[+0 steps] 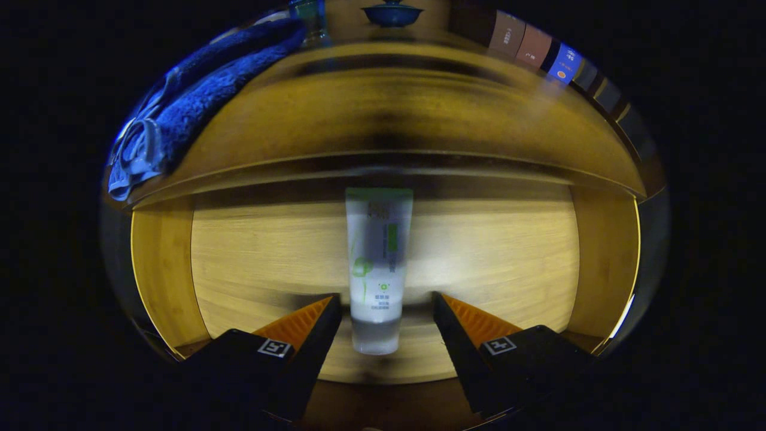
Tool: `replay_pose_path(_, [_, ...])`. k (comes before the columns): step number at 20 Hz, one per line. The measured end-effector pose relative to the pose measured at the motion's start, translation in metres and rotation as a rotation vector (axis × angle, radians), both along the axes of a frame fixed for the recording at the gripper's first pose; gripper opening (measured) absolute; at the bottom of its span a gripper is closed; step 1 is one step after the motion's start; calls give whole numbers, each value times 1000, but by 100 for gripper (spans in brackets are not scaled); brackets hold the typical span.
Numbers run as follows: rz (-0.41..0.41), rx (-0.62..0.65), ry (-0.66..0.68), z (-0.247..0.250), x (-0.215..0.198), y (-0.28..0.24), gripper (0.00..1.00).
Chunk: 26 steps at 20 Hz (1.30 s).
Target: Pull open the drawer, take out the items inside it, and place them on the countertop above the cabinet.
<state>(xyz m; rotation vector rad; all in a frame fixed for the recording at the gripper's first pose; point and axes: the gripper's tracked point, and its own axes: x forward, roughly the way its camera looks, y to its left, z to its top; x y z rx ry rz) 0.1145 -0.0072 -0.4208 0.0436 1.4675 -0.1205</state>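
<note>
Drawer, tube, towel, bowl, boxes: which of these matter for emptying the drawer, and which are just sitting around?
Part of the job:
- open drawer
- white tube lying in it, its lower end between the open gripper fingers
- countertop above

Just lying about:
- blue towel
- blue lidded bowl
- row of boxes

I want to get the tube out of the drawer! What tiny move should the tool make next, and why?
Probably close the fingers on the tube. The drawer is already pulled open, and the tube lies flat on its floor with its cap end between the open fingers of the tool, neither one touching it. Once it is gripped, it could be lifted to the countertop, beside the blue towel.
</note>
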Motion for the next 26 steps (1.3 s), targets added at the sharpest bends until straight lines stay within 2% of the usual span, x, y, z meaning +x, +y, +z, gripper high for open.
replay_pose_path(2, [0,0,4,5,-2,1,98])
replay_pose_path(5, [3,-2,8,5,0,2,83])
replay_pose_path(6, [3,0,6,15,6,2,67])
replay_pose_path(7, [8,-1,4,4,0,0,52])
replay_pose_path(8, [13,2,1,6,-1,2,51])
replay_pose_path(9, [15,-1,-1,4,-1,5,44])
replay_pose_path(11, [19,-1,-25,16,2,5,44])
replay_pose_path(14, [38,-27,-144,43,9,1,44])
replay_pose_path(17, [33,-22,-199,54,-10,8,44])
replay_pose_path(22, [7,17,-338,108,-23,5,44])
replay_pose_path(26, [-7,42,-369,132,-40,5,44])
